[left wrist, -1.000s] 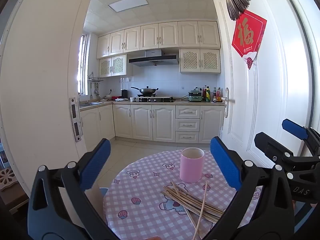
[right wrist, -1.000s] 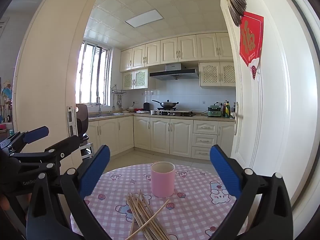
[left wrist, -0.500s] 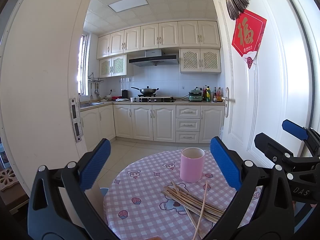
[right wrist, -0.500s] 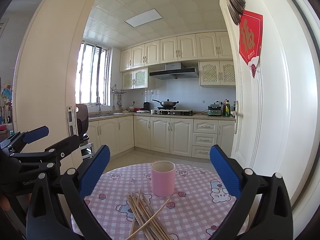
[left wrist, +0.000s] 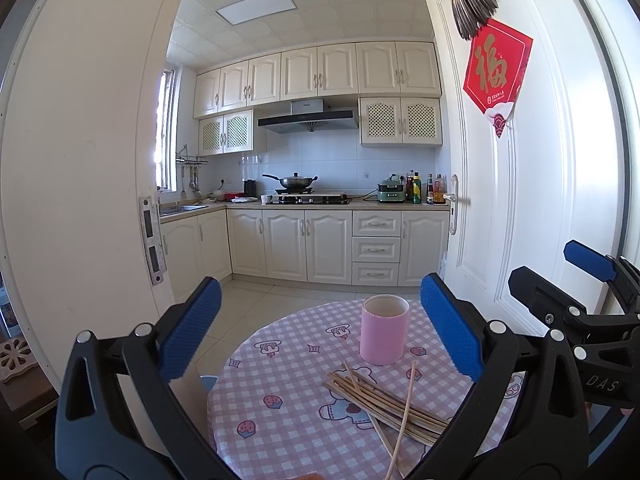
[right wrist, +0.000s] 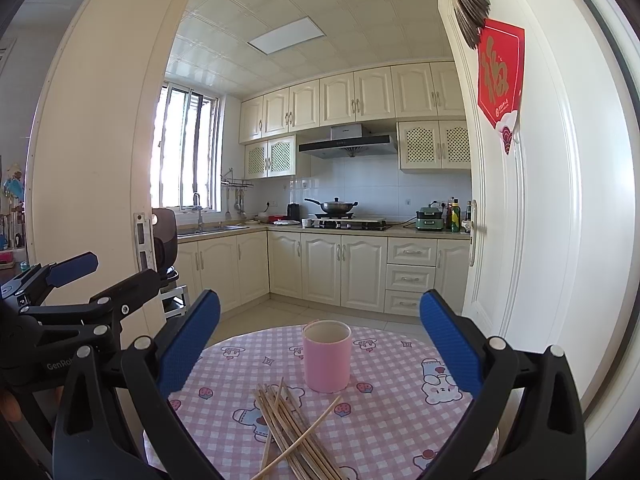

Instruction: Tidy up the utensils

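**Open tabletop, two obstacles at the centre**

The round table with the pink checked cloth [right wrist: 392, 432] has bare cloth on both sides. Mid-table stands an upright pink cylindrical cup [right wrist: 327, 356], its mouth unobstructed from above. Just in front of it lies a loose pile of thin wooden sticks [right wrist: 292, 432], two crossing the rest. A white door [right wrist: 536, 240] stands close on the right.

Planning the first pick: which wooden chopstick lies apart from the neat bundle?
The pale wooden chopstick lying slantwise across the bundle of darker wooden chopsticks, whose sticks run nearly parallel in front of the pink cylindrical cup.
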`<state>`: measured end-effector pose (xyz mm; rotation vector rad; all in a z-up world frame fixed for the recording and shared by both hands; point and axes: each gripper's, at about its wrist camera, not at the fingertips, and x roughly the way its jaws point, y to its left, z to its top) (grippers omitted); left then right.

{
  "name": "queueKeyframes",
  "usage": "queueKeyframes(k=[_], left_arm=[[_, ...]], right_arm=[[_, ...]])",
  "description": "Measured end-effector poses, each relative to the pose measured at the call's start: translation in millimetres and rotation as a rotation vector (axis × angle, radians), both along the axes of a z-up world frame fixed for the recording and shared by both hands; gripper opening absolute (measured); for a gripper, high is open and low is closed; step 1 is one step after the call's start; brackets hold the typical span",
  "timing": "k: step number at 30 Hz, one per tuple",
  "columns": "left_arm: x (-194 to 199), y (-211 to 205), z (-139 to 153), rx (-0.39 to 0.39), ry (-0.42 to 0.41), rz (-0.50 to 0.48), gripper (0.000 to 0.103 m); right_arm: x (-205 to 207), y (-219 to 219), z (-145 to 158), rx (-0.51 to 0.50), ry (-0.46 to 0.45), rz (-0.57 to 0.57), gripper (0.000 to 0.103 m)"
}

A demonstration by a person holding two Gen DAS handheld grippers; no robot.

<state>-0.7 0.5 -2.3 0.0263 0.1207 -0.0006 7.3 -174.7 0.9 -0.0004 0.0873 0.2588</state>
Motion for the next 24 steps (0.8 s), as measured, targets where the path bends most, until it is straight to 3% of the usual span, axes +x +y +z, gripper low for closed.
queueKeyframes(k=[24], left_arm=[[5.0, -1.5, -0.9, -0.002, 0.008, -0.003, 0.097]], right_arm=[[-0.3, -1.4, 3.6, -0.003, 0.005, -0.028, 0.096]])
